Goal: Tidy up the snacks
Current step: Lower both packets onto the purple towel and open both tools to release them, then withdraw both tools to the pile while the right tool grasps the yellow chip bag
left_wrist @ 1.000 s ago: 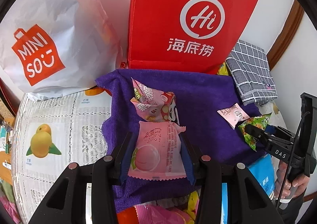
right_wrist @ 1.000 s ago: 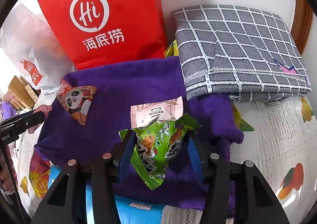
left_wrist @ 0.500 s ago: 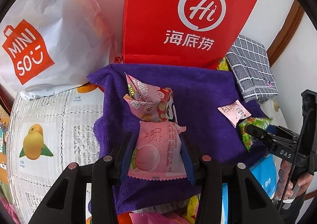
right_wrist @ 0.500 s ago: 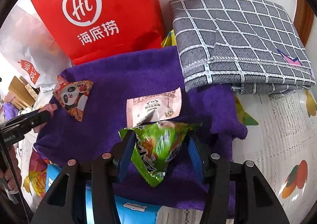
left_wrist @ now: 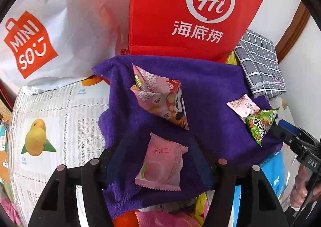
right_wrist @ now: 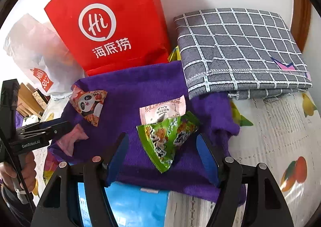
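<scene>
Both claws spreading, snack packets lying loose on the purple towel

The left claw has just been opening around a flat pink packet (crinkle-edged, near the towel's front edge); the right claw is likewise widening around a glossy green pyramid pouch, pads clear.

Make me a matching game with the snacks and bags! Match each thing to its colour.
Things:
1. peach snack packet
2. triangle snack packet
3. towel
4. Hi bag

Colours:
A. purple
B. red
C. pink
D. green

Pairs: 1-C, 2-D, 3-A, 4-B
</scene>
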`<state>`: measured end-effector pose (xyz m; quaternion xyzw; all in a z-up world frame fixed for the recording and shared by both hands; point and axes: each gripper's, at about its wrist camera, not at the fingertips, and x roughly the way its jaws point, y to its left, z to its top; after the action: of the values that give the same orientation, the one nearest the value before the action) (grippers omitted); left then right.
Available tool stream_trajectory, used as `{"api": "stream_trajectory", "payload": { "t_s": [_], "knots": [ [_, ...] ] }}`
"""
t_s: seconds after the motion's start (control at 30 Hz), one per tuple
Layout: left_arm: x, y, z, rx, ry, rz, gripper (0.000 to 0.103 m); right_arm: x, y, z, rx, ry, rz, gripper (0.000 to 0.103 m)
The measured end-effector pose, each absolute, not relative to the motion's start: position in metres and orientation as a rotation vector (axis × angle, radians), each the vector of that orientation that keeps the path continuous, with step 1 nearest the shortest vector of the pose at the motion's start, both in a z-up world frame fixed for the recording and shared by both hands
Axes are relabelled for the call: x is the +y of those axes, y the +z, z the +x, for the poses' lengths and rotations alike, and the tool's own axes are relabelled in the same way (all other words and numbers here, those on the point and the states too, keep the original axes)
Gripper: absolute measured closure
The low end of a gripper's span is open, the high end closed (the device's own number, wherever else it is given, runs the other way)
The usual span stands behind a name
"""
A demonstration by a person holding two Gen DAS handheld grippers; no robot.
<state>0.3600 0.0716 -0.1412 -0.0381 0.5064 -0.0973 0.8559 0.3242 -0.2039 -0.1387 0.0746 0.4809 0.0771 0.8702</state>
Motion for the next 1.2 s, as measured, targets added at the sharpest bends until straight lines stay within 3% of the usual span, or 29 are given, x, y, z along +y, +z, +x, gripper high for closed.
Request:
{"api": "stream_trajectory", "payload": {
  "t_s": [0.7, 1.2],
  "knots": [
    [0.112, -0.078, 0.252, 0.972, -0.140, -0.151, 0.039, -0.177, -0.085, 0.220, 0.909, 0.180, 0.121, 0.036],
    [0.138, -0.077, 0.184, 0.961, -0.114, -0.174, 0.039, -0.136, -0.122, 0.151, 1.032, 0.313, 0.171, 0.035]
  ]
}}
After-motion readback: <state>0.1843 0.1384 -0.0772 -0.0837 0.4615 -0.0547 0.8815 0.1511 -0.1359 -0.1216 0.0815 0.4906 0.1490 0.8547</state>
